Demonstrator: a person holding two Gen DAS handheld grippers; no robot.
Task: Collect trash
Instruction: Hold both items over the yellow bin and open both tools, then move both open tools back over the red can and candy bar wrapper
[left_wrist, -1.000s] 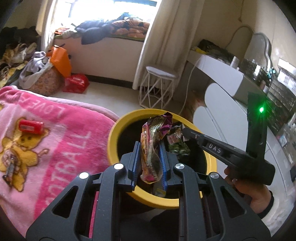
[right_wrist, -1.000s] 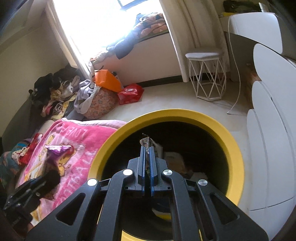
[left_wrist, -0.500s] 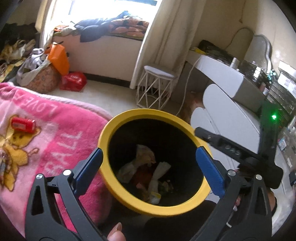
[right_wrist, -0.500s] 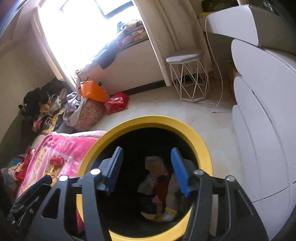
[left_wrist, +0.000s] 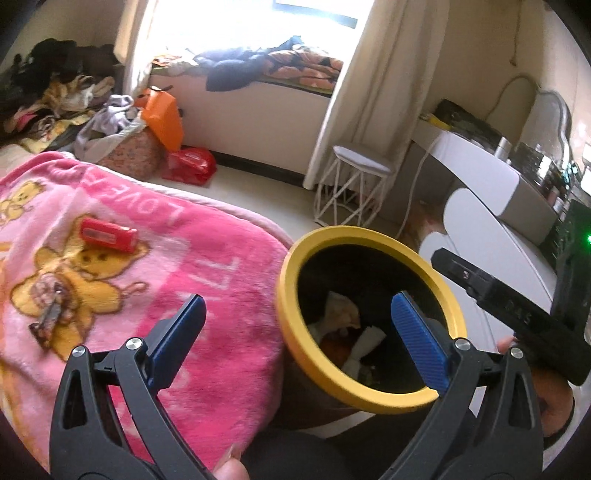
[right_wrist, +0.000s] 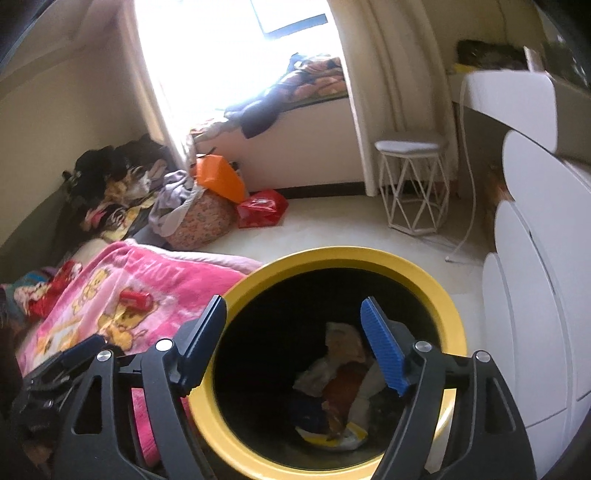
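Observation:
A round bin with a yellow rim (left_wrist: 291, 280) (right_wrist: 448, 295) stands beside the bed, with crumpled wrappers (left_wrist: 341, 314) (right_wrist: 343, 369) lying inside. My left gripper (left_wrist: 295, 332) is open and empty, spanning the bin's left rim and the pink blanket (left_wrist: 207, 258). My right gripper (right_wrist: 293, 332) is open and empty above the bin; its black body shows at the right of the left wrist view (left_wrist: 509, 310). A red wrapper (left_wrist: 108, 234) (right_wrist: 136, 297) and a dark crumpled wrapper (left_wrist: 50, 314) lie on the blanket.
A white wire stool (left_wrist: 354, 188) (right_wrist: 413, 184) stands by the curtain. White rounded drawers (right_wrist: 535, 314) are right of the bin. An orange bag (left_wrist: 164, 118), a red bag (left_wrist: 188, 164) and a clothes pile (right_wrist: 122, 184) sit on the floor at the back.
Both grippers opened and dropped their wrappers into the bin. The left gripper then swung left toward the blanket, and the right one pulled back a little.

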